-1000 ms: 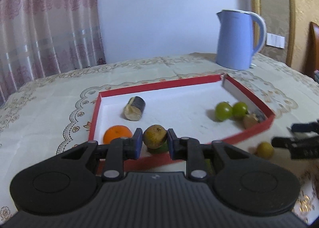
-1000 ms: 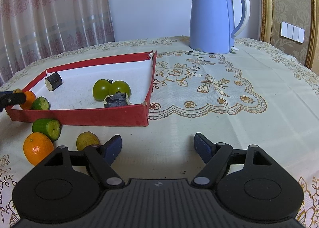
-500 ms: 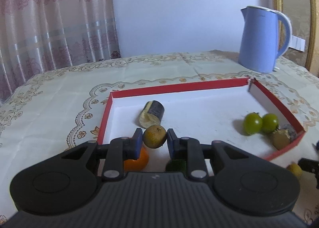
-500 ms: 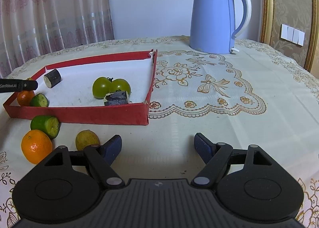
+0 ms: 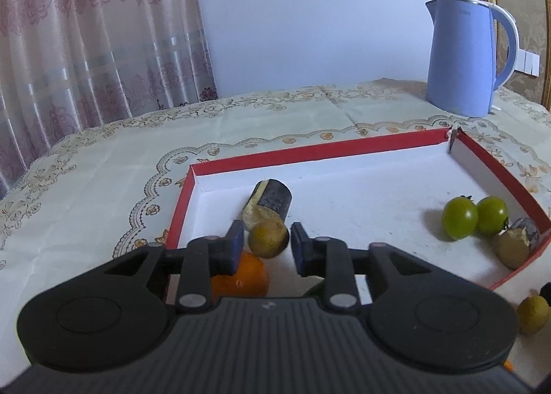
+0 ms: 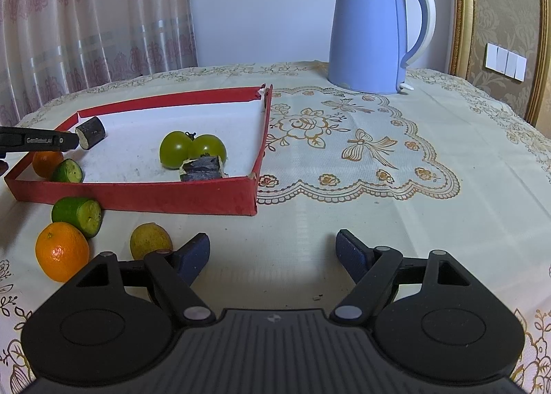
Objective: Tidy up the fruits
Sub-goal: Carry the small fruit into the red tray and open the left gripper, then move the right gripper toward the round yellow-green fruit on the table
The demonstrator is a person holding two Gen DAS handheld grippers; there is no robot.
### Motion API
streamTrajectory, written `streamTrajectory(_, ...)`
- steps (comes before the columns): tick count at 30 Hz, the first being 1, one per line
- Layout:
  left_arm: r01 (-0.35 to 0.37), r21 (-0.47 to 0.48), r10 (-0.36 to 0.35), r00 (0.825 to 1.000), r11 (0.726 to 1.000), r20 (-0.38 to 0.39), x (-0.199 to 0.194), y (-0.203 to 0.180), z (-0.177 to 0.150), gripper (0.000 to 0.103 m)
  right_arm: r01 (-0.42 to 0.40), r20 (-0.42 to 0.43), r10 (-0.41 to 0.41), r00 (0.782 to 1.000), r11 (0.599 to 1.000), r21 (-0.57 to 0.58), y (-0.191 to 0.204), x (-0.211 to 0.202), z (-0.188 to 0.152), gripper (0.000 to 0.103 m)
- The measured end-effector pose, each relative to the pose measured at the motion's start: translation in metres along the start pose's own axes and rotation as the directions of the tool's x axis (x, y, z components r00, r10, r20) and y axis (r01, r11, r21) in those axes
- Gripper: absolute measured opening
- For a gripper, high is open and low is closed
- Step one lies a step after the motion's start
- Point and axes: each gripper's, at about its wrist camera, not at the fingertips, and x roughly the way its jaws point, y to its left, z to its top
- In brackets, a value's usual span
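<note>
We find the left hand-held gripper (image 5: 267,247) over the near left corner of the red tray (image 5: 310,152). Its jaws have just been opening: a small yellow-brown fruit (image 5: 268,241) sits between the pads with a clear gap on the right side, and on the left we cannot tell whether the pad touches it. We judge the fruit released, inside the tray, just in front of a dark-skinned cut piece (image 5: 268,202) that lies on its side. An orange (image 5: 241,278) and a green piece (image 5: 315,288) show partly below the gripper, also inside the tray by the near wall.

At the right end of the tray, two green tomatoes (image 5: 474,217) touch one another, and a second dark-skinned cut piece (image 5: 515,245) lies against the corner beside them.

The right hand-held gripper (image 6: 272,252) is released, jaws wide apart with nothing between them, over bare table (image 6: 378,208) in front of the tray. From this view the left gripper's finger (image 6: 38,141) reaches in over the tray's left end.

Outside the tray, in front of its near wall, three items lie on the table: a cut green piece (image 6: 77,216) closest to the wall, a second orange (image 6: 62,251) near it, and a yellowish fruit (image 6: 150,241) just beside the right gripper's left pad.

A blue kettle (image 6: 375,32) stands on the table well behind the tray, off its far right corner.
</note>
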Motion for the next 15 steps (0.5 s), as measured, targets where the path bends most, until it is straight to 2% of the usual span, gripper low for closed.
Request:
streamTrajectory(2,-0.011,-0.004,0.011,1.0,1.0,0.003,0.0,0.0,0.0,0.049,0.0,0.0,0.0,1.0,1.0,0.0,0.0,0.0,0.0,0.08)
streamTrajectory(4,-0.016,-0.018,0.016,1.0,1.0,0.003,0.0,0.003,0.0,0.057,0.0,0.0,0.0,1.0,1.0,0.0,0.0,0.0,0.0,0.08)
streamTrajectory(8,-0.027,-0.05,0.028,1.0,0.998,0.011,-0.003,0.01,0.0,0.066,0.0,0.0,0.0,1.0,1.0,-0.001,0.0,0.0,0.0,0.08)
streamTrajectory(15,-0.05,-0.085,0.052,0.998,0.995,0.028,-0.022,0.018,-0.007,0.071,0.002,0.0,-0.002,1.0,1.0,-0.002,0.001,0.001,0.0,0.081)
